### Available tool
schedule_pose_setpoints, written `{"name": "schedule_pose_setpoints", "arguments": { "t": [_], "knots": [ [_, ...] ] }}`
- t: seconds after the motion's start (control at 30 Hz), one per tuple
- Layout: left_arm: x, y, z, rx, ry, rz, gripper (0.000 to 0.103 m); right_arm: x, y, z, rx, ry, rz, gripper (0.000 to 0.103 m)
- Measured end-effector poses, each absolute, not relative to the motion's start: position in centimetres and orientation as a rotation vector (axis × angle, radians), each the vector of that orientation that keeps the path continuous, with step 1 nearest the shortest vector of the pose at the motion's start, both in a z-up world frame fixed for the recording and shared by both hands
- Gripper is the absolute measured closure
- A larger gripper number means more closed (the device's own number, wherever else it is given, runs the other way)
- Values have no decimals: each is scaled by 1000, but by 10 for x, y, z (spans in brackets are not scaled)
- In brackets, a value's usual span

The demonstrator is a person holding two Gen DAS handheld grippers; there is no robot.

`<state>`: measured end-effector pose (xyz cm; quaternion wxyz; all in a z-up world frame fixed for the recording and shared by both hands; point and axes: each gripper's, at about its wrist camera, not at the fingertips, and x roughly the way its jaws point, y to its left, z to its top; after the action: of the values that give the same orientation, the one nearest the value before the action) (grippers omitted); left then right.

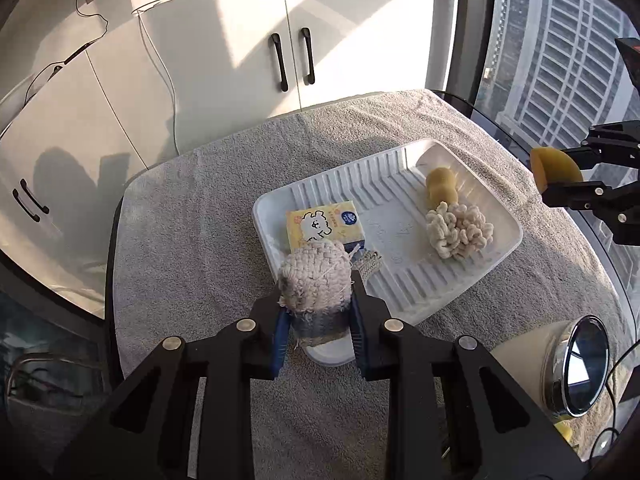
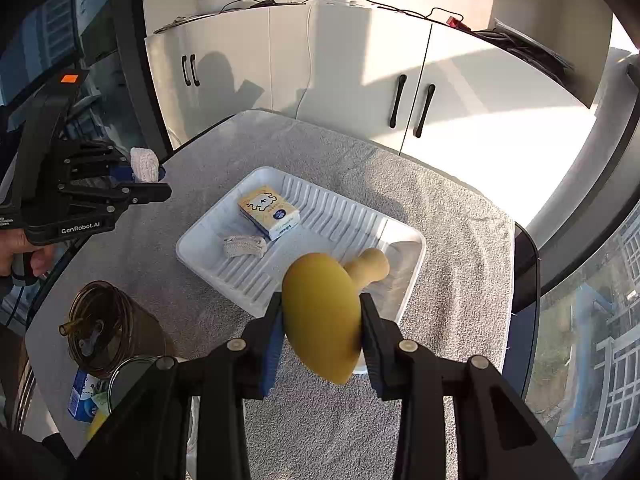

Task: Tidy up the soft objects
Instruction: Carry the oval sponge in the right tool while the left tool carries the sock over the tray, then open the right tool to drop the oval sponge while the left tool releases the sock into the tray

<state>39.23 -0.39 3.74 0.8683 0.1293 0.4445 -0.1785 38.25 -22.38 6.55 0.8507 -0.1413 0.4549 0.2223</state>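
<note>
Ribbed white tray point(image 1: 404, 288), seemingly plastic, on rough terry towel point(image 1: 200, 208).

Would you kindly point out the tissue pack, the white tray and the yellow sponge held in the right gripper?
tissue pack point(image 1: 320, 224), left wrist view, on its printed yellow top.
white tray point(image 2: 320, 210), right wrist view, on its ribbed far wall.
yellow sponge point(image 2: 320, 316), right wrist view, on its rounded front face.

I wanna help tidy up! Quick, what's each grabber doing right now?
Left gripper: closed on the rolled woven cloth.
Right gripper: closed on the yellow sponge.
</note>
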Motion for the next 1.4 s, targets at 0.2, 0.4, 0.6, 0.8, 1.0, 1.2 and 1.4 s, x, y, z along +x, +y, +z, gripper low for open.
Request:
{"name": "schedule_pose_setpoints", "arguments": {
  "t": [0.2,0.4,0.6,0.8,1.0,1.2,1.4],
  "knots": [
    [420,-18,-2,291,1013,-401,79,422,-207,31,-343,1030,496,65],
    [432,-27,-26,321,1054,-404,79,448,-193,6,-387,1066,512,65],
    [435,-31,-38,340,1057,-407,79,468,-181,-17,-400,1096,511,65],
    [433,-33,-39,346,1040,-413,78,480,-174,-35,-403,1103,505,64],
    [430,-25,-39,304,1026,-421,77,484,-168,-41,-407,1097,508,62],
    [425,-18,-38,281,1017,-398,36,480,-168,-37,-387,1088,499,54],
    [420,-19,-36,282,1015,-390,36,471,-173,-33,-377,1075,486,50]
  ]
}}
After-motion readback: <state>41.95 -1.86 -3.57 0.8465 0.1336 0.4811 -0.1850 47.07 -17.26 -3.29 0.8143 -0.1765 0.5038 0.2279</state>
